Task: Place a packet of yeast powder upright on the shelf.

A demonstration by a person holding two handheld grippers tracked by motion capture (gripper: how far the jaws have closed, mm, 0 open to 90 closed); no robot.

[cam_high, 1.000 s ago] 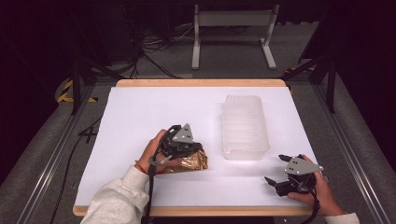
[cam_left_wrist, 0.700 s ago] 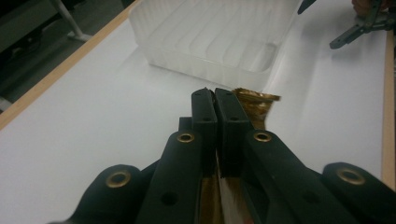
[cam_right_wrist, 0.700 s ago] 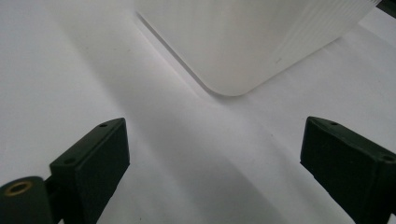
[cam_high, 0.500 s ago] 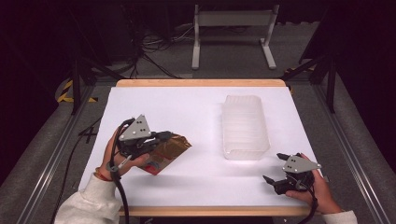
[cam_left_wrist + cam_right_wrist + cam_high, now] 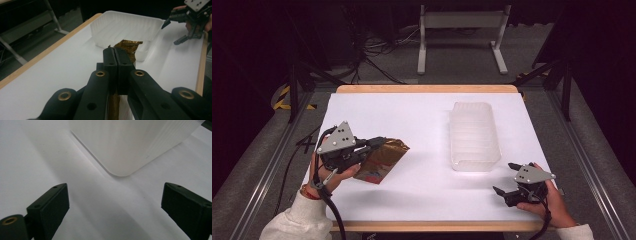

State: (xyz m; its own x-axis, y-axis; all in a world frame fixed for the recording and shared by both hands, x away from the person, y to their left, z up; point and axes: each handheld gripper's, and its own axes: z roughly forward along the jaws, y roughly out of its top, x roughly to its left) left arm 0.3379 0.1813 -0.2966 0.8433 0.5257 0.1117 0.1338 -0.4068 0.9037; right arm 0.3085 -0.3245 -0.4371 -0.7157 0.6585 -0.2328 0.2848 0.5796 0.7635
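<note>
- Left gripper [image 5: 373,144] at the left side of the desk [image 5: 412,115], jaws clamped tight on a gold-brown foil packet [image 5: 384,159].
- Packet off the desk surface, held tilted, its free end toward the middle of the desk; in the left gripper view the crinkled edge [image 5: 128,47] sticks out past the closed jaw tips.
- Translucent white plastic tray [image 5: 474,135] sits right of centre on the desk, well apart from the packet.
- Right gripper [image 5: 508,178] near the front right corner, low over the desk, jaws wide apart, nothing between them.
- Right gripper view: tray corner [image 5: 120,167] just ahead of the open jaws, not touching.
</note>
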